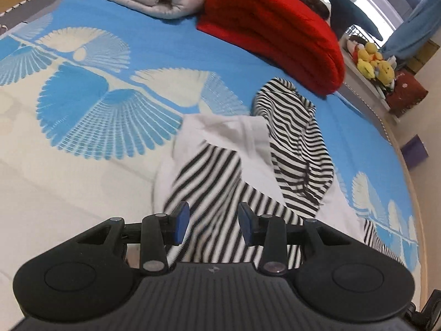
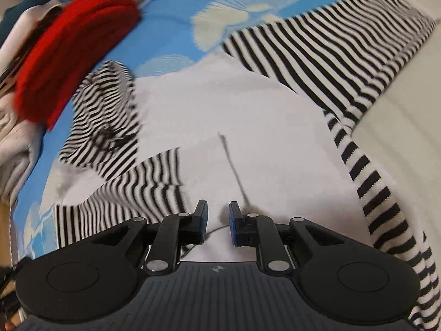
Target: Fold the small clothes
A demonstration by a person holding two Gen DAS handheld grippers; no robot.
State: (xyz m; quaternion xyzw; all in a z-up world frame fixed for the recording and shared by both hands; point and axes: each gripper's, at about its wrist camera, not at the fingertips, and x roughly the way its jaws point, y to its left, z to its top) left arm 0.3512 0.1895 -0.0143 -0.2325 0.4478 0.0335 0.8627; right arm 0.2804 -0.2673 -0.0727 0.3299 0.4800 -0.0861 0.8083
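Blue bedspread (image 1: 165, 27) | red blanket (image 1: 275, 27) beside striped garment (image 1: 297, 138) | plush toys (image 1: 372, 63)

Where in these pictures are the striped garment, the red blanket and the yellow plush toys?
striped garment (image 1: 297, 143): left wrist view, on its crumpled striped sleeve.
red blanket (image 1: 275, 30): left wrist view, on its folded top face.
yellow plush toys (image 1: 372, 60): left wrist view, on the middle toy.

Black-and-white striped garment (image 1: 297, 140) with white panel lies rumpled on bedspread (image 1: 82, 88).

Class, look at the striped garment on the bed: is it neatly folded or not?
Not neatly folded. The striped garment lies rumpled on the bed cover, with one striped part bunched and another stretched out sideways.
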